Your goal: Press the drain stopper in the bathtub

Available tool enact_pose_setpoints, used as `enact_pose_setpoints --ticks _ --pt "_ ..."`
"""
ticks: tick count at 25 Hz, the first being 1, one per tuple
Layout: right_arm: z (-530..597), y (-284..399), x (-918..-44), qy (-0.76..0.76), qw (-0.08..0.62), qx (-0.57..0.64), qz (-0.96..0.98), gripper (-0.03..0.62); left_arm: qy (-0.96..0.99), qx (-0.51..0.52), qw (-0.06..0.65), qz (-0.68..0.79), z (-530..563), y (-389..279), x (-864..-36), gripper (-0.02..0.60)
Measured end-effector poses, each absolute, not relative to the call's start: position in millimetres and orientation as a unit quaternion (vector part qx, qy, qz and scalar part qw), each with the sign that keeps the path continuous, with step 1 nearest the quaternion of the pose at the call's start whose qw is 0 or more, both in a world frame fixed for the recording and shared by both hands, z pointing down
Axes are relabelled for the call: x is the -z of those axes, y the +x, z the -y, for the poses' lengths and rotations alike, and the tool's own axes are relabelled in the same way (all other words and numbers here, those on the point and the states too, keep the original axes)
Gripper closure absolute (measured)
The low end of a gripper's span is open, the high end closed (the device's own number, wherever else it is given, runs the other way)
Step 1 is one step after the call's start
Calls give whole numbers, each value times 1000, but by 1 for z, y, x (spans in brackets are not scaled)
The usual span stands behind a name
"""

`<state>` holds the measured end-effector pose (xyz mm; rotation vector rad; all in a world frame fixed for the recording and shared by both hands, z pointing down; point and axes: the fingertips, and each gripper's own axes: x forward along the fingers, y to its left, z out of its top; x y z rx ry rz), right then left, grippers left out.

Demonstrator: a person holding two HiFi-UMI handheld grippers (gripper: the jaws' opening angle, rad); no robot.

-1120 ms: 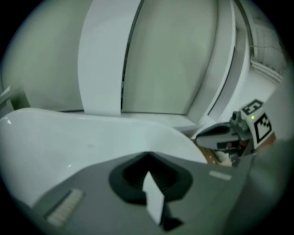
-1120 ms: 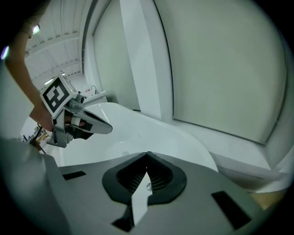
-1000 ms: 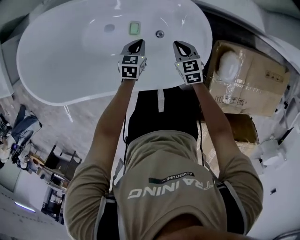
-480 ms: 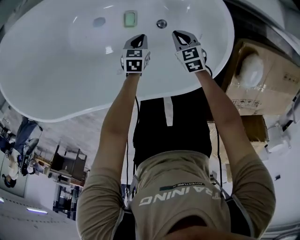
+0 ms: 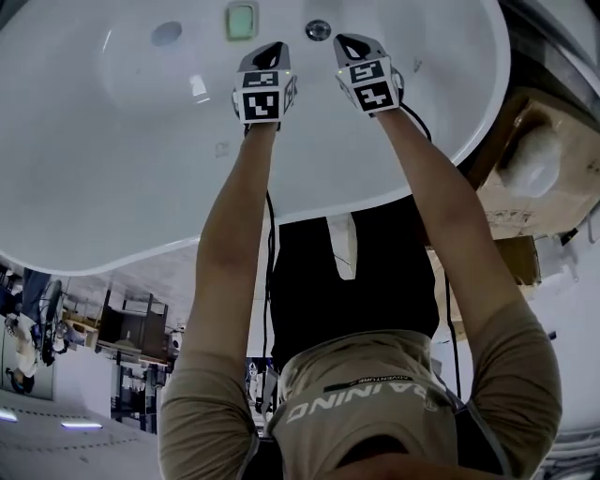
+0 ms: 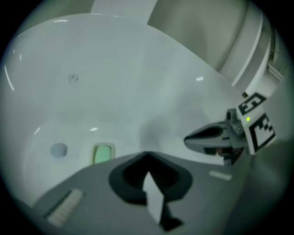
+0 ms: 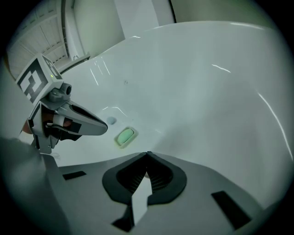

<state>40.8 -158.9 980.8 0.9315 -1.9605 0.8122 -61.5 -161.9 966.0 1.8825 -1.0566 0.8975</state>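
Note:
The white bathtub fills the top of the head view. A small round chrome drain stopper sits on its floor, just ahead of and between my two grippers. My left gripper hangs over the tub floor, shut and empty. My right gripper is beside it, also shut, its tip nearest the stopper. In the left gripper view the right gripper shows at the right. In the right gripper view the left gripper shows at the left. Neither gripper view shows the stopper.
A pale green rectangular block lies on the tub floor left of the stopper, with a grey round spot farther left. Cardboard boxes stand to the tub's right.
Both grippers have moved forward and deeper over the tub toward the stopper, staying shut. The tub now fills more of the head view.

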Motion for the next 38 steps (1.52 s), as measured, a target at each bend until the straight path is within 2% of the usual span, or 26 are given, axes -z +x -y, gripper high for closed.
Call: enact_pose_setpoints --ticks 11,18,38 --pt "167 34 -1088 364 419 -386 737 585 734 -384 407 386 157 -61 -1056 579" --pt "155 26 -1134 330 467 -378 728 585 730 -401 414 368 142 -66 -1092 580" --pt "149 21 -1169 333 523 -389 681 585 736 -391 421 358 140 -70 -1116 580"
